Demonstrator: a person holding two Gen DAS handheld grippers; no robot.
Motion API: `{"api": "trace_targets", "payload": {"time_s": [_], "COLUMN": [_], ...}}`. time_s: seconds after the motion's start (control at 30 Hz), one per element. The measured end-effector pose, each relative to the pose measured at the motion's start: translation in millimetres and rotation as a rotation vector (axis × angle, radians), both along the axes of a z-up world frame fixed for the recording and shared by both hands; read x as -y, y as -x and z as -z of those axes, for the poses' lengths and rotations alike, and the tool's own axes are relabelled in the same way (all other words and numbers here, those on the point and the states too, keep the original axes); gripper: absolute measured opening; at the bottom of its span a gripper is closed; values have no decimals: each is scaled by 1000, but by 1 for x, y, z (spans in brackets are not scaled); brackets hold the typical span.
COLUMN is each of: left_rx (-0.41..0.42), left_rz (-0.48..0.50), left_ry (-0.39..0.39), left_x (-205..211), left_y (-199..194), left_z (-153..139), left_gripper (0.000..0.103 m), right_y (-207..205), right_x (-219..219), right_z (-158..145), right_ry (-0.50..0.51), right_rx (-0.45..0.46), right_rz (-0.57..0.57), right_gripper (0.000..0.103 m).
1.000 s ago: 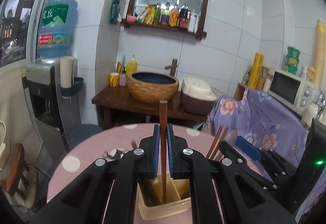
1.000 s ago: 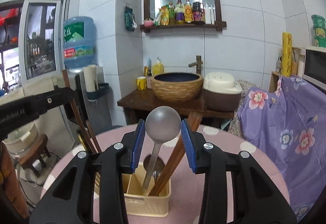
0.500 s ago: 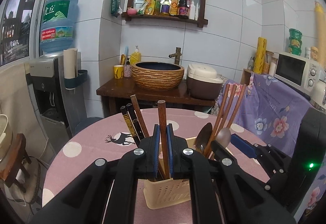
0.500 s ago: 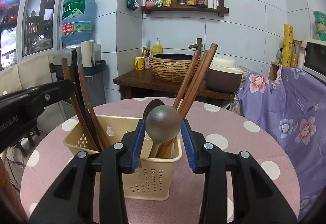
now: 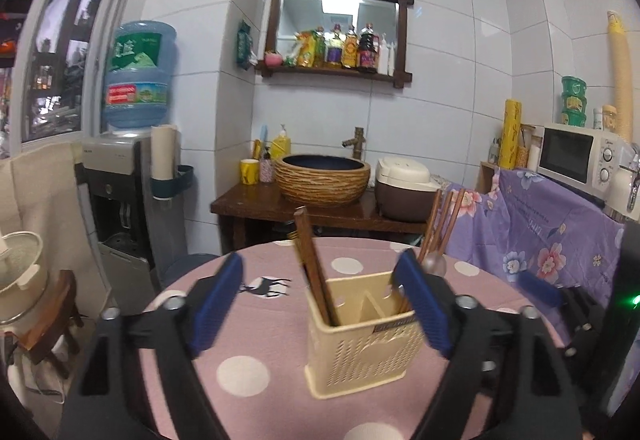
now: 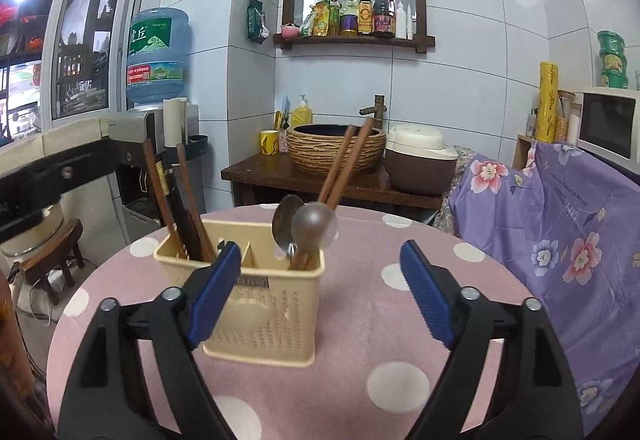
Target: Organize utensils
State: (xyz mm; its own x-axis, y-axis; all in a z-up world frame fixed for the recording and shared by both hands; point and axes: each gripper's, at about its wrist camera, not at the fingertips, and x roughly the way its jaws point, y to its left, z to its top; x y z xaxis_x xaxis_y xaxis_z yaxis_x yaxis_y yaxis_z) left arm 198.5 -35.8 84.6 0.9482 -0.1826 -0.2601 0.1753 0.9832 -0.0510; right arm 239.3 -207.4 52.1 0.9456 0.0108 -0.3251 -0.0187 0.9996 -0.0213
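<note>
A cream plastic utensil holder [image 5: 360, 356] [image 6: 260, 320] stands on the round pink dotted table [image 5: 240, 372] [image 6: 360, 320]. Dark wooden chopsticks [image 5: 310, 260] [image 6: 182, 207] lean in its left compartment. Two metal spoons [image 6: 314, 228] and brown chopsticks [image 6: 344, 163] stand in its right compartment. My left gripper [image 5: 320, 280] hangs just short of the holder, its jaws opening wide with nothing pressed between the pads. My right gripper [image 6: 320, 256] faces the holder from the other side, its jaws also opening and touching nothing.
Behind the table stands a dark wooden counter [image 6: 320, 179] with a woven basin and a rice cooker [image 6: 420, 163]. A water dispenser [image 5: 120, 199] and a wooden stool [image 6: 52, 252] are at the left. A purple floral cloth [image 6: 560, 224] and a microwave [image 5: 576, 159] are at the right.
The left gripper let go of the dark chopstick, which now leans in the holder. The right gripper let go of the spoon. Both drew back and lower, jaws spread wide.
</note>
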Motion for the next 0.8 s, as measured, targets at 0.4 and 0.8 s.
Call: {"api": "trace_targets", "payload": {"time_s": [0.4, 0.8], "left_rx": [-105, -39], "left_rz": [-98, -90], "left_ry": [71, 58], "left_x": [-55, -54], "left_y": [105, 195], "left_z": [81, 96], "left_gripper": [98, 98], "right_y": [141, 254], "right_x": [38, -9], "right_z": [73, 67], "right_ry": [-36, -9], "right_rx": [-64, 74], "right_rz": [116, 20], "right_gripper": [97, 97]}}
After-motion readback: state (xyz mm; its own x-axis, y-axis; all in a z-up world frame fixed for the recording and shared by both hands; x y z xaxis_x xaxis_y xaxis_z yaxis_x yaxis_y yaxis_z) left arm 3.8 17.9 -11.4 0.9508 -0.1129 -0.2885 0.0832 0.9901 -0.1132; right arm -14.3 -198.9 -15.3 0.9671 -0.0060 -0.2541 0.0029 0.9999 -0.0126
